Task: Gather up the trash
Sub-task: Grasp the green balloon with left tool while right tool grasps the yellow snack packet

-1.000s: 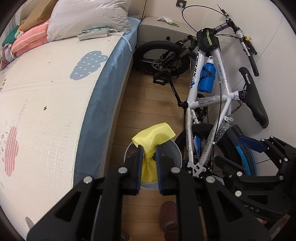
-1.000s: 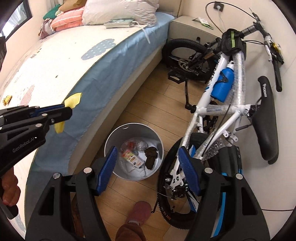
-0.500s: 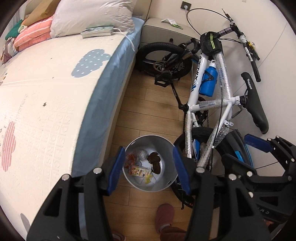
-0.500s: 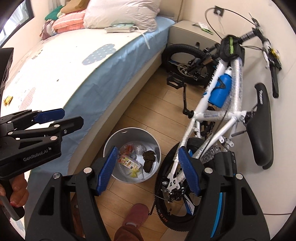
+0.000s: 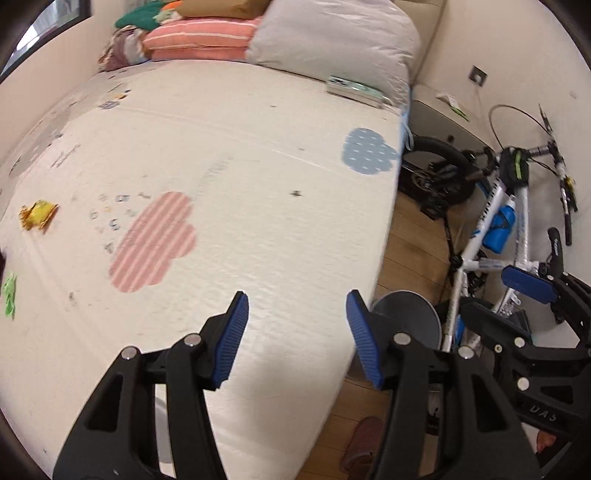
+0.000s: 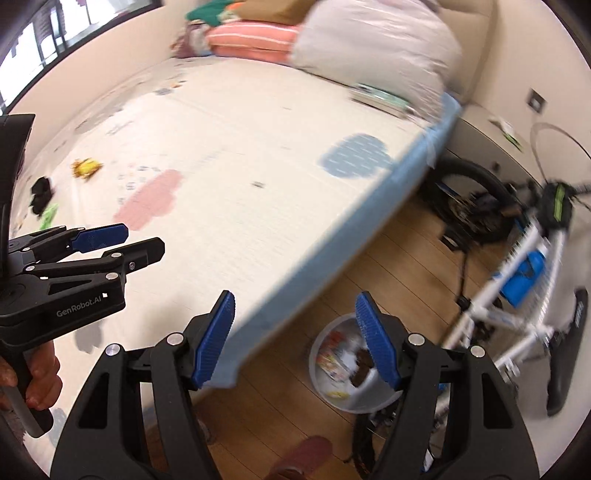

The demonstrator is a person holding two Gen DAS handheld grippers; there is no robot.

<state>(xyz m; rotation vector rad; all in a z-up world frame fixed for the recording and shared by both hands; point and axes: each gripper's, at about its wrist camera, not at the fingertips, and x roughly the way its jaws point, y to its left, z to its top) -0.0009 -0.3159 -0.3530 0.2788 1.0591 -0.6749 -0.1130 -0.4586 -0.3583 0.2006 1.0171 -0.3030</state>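
My left gripper (image 5: 295, 314) is open and empty over the near edge of the bed (image 5: 229, 177); it also shows in the right wrist view (image 6: 122, 240). My right gripper (image 6: 293, 314) is open and empty above the bed's edge and floor; it shows in the left wrist view (image 5: 524, 291). A yellow-orange wrapper (image 5: 37, 214) and a green scrap (image 5: 9, 291) lie on the bed at far left; in the right wrist view the wrapper (image 6: 85, 168), green scrap (image 6: 48, 216) and a black item (image 6: 41, 192) show. The grey bin (image 6: 343, 369) holds trash on the floor; its rim shows (image 5: 406, 314).
A white bicycle (image 5: 509, 229) with a blue bottle leans on the wall right of the bin. Pillows (image 5: 325, 33) and folded bedding lie at the head of the bed, with a small box (image 5: 354, 88) and a nightstand (image 5: 439, 122). A slipper (image 6: 303, 458) is below.
My left gripper let go of the yellow trash into the bin, opened, and swung left over the bed. My right gripper also turned left, toward the bed.
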